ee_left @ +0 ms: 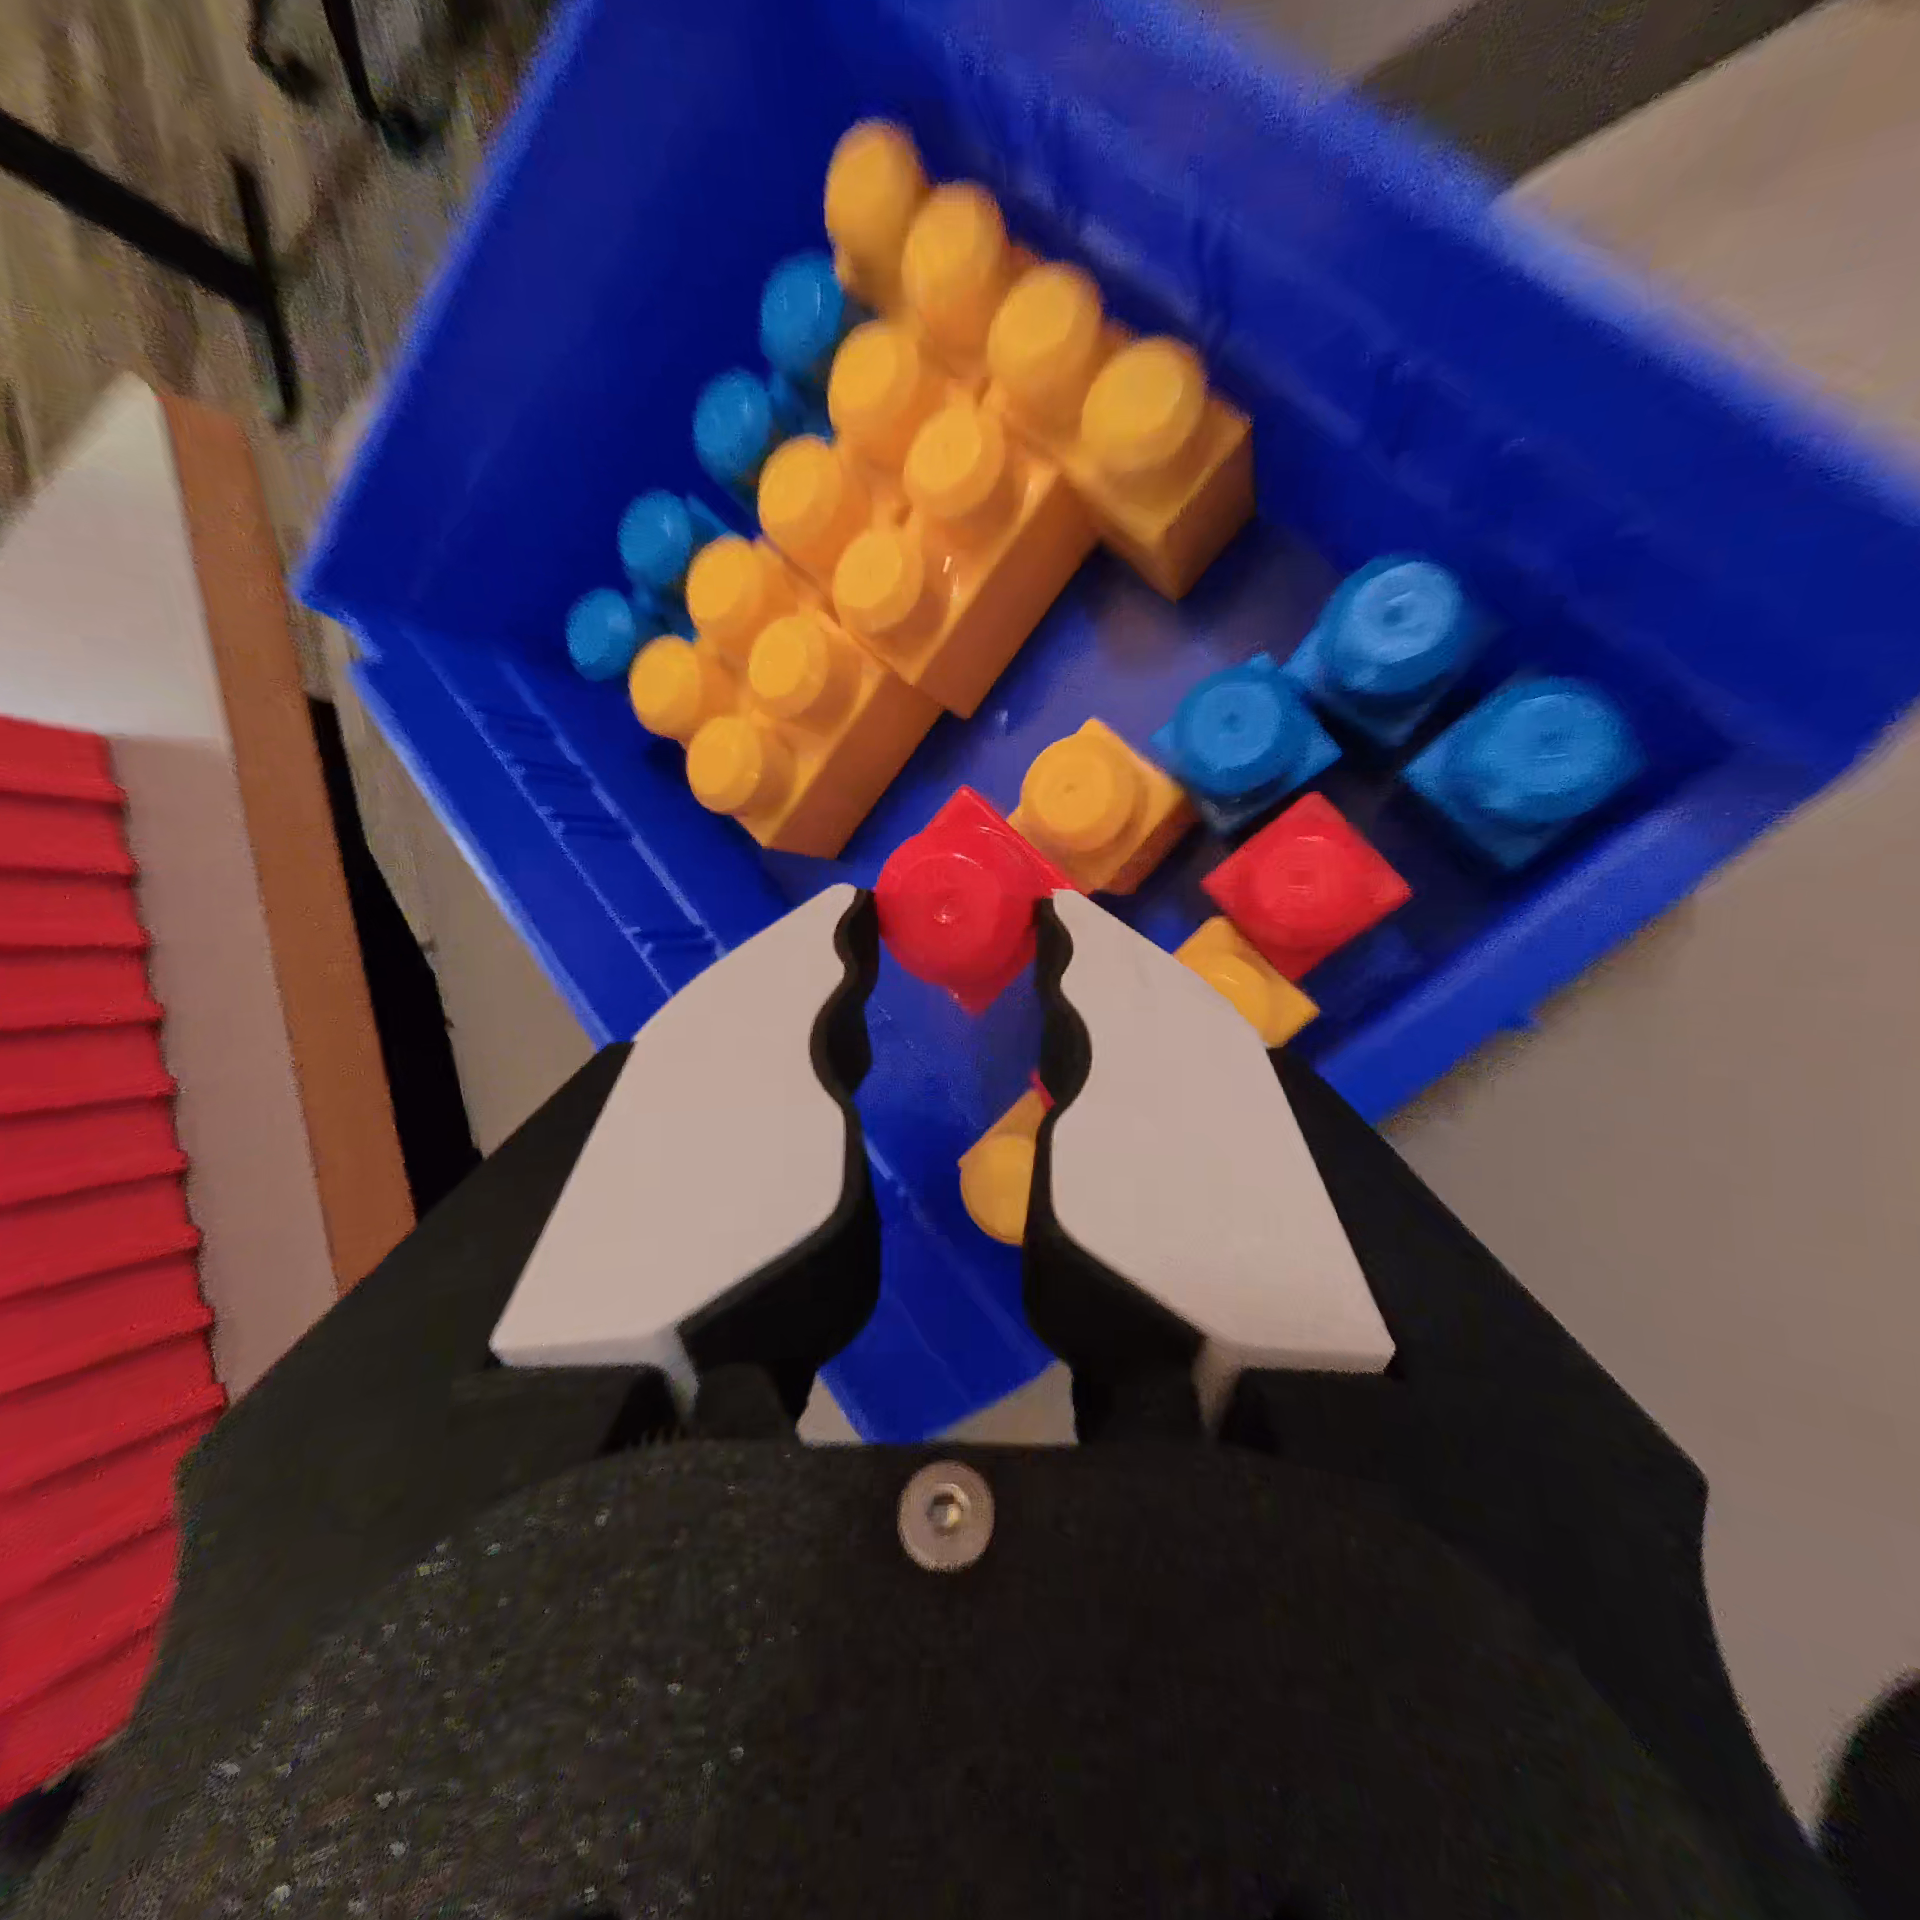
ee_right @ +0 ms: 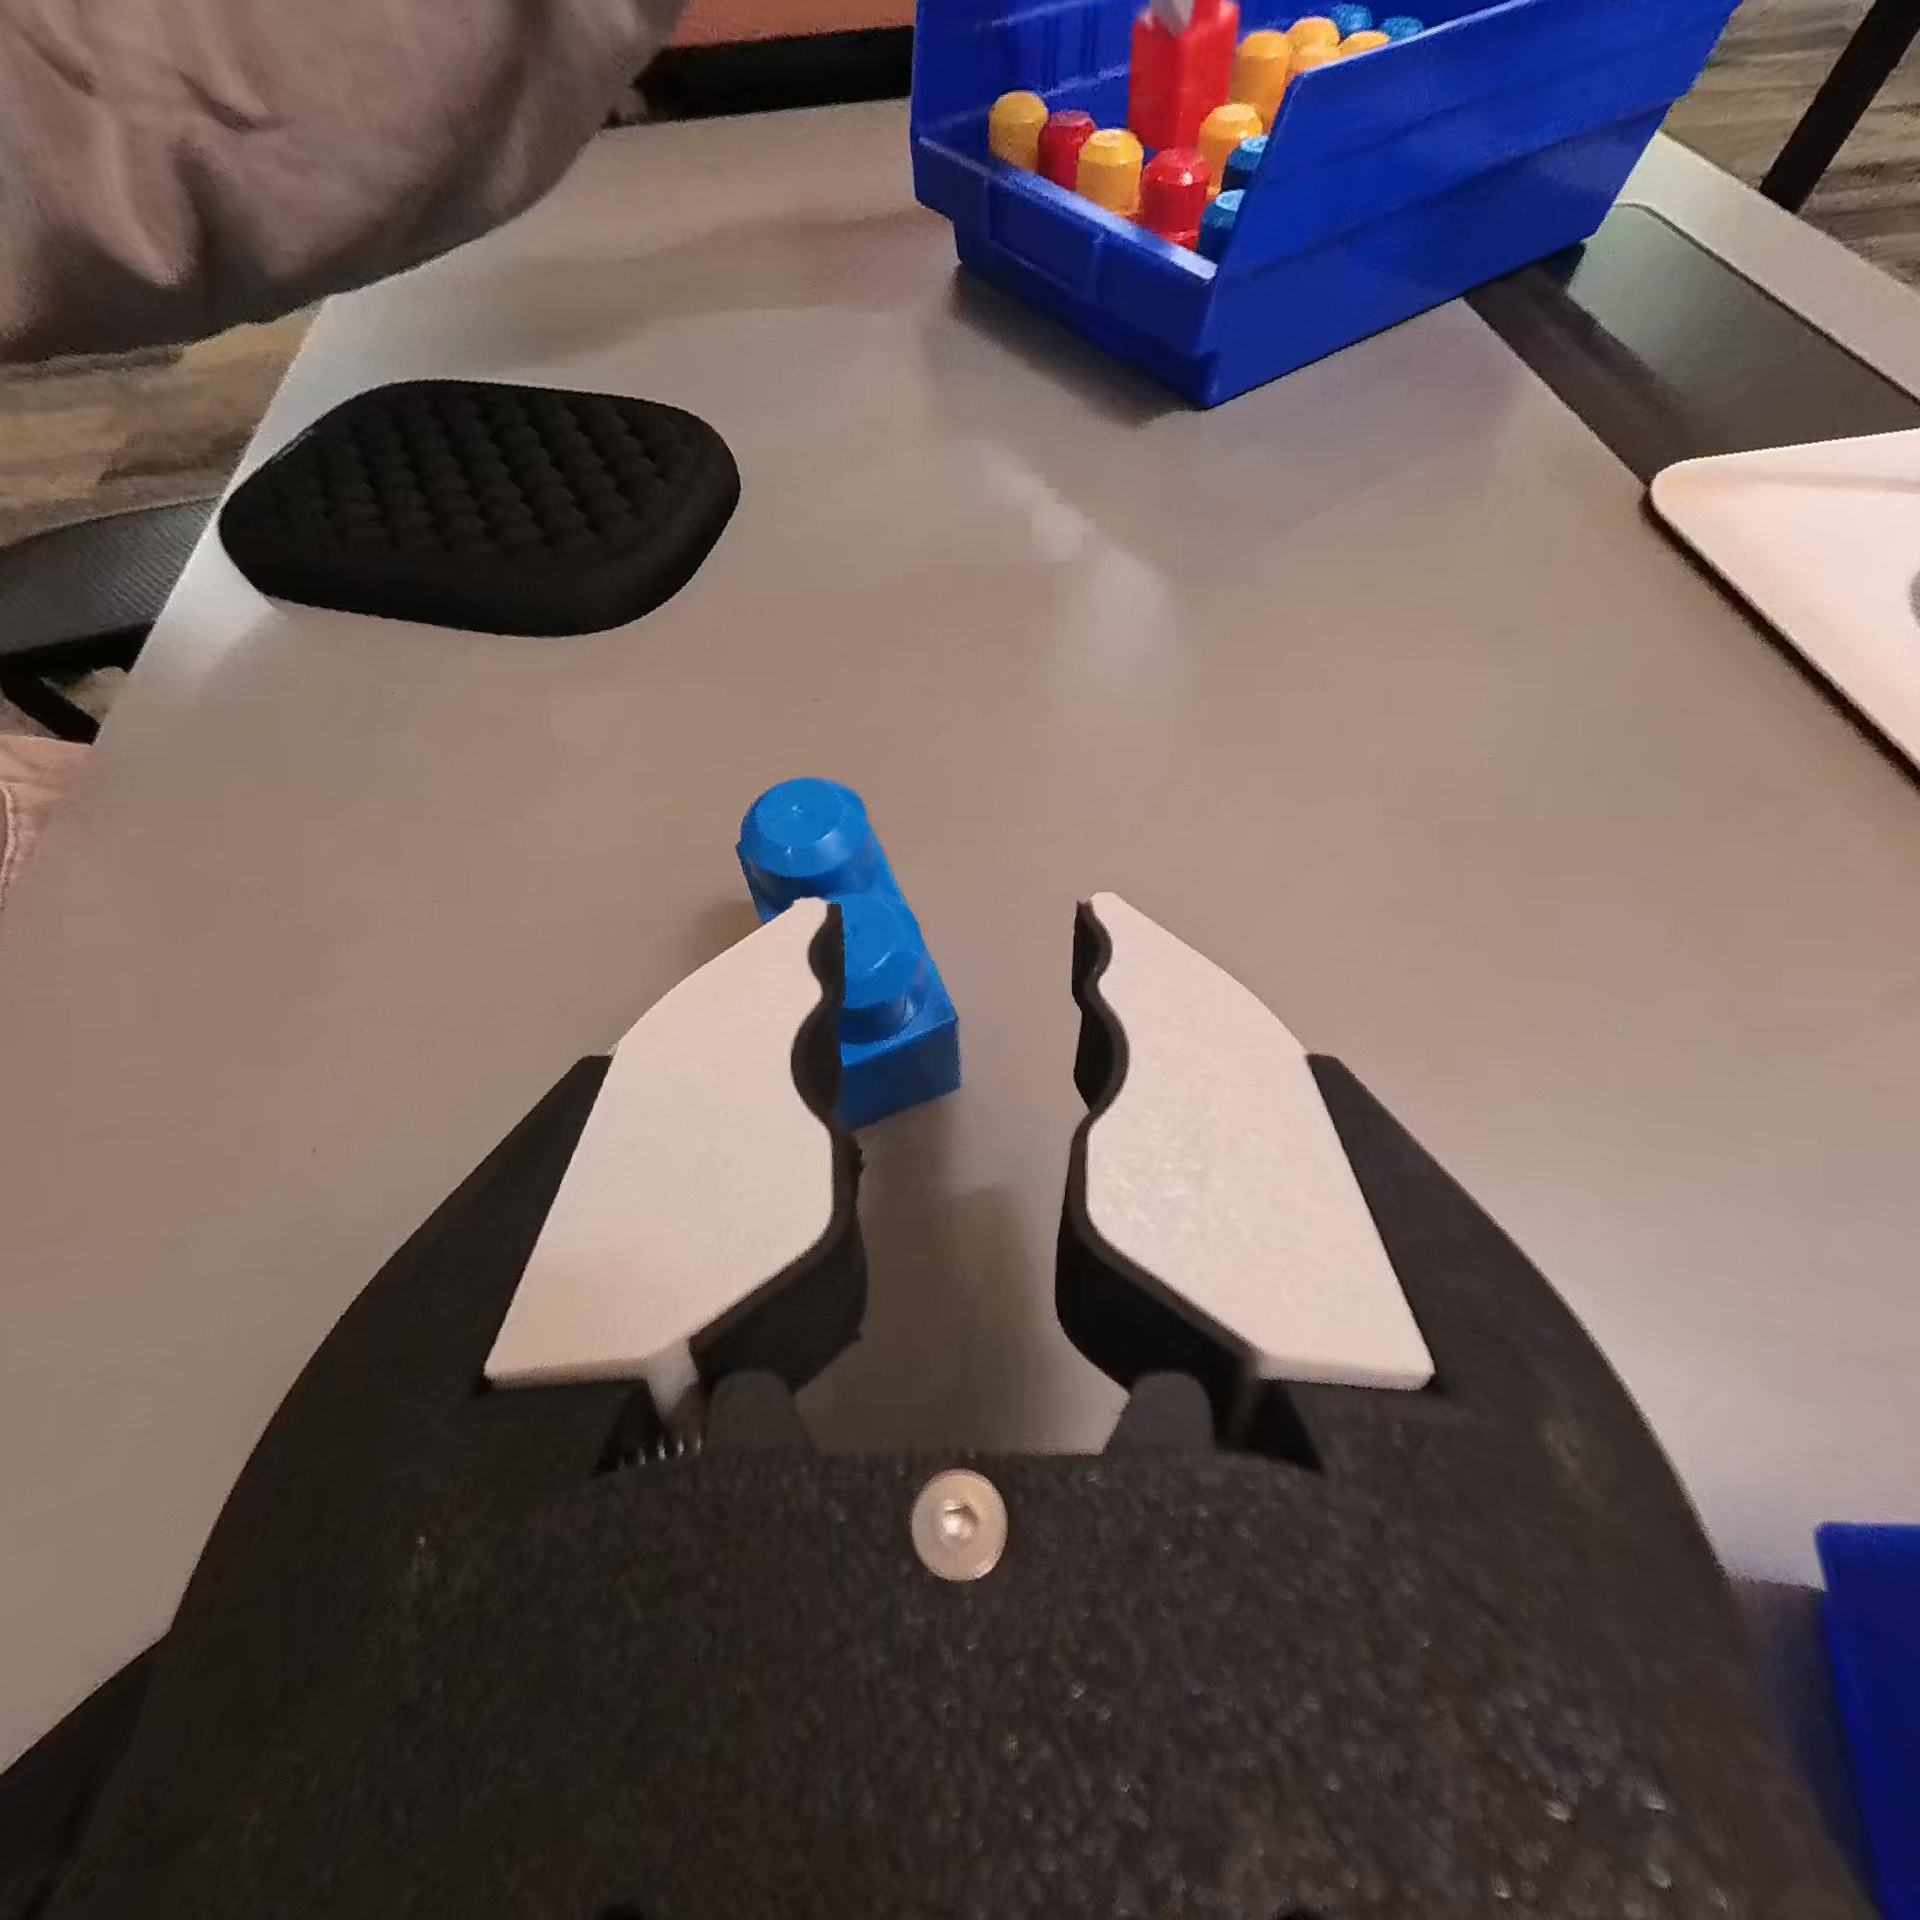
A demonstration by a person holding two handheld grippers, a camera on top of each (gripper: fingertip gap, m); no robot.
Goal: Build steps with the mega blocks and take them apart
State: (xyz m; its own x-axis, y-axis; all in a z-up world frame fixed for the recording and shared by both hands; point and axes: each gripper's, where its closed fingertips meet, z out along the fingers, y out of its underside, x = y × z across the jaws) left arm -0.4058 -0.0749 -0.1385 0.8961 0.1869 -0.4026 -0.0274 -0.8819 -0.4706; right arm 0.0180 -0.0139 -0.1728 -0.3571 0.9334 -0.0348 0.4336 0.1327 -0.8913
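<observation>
Blocks (ee_left: 961,914) — red, seemingly stacked — gripped.

Black dimpled pad (ee_right: 478,509) is lying on the grey table (ee_right: 1247,727), a white tray (ee_right: 1808,561) is sitting at its right edge, and a red ribbed surface (ee_left: 83,1143) is showing beside it.

The deep blue plastic bin (ee_left: 1455,343) holds yellow-orange plastic blocks (ee_left: 935,540), lighter blue single-stud blocks (ee_left: 1392,634) and a red single-stud block (ee_left: 1304,883). Another red single-stud block (ee_left: 961,914) sits between the light grey, black-edged fingers of the left gripper (ee_left: 951,914). The right gripper (ee_right: 954,925) has the same grey and black colouring. A mid-blue two-stud block (ee_right: 862,966) lies on the plain grey table (ee_right: 1351,831), near a black oval pad with a bumpy dotted pattern (ee_right: 478,504).
</observation>
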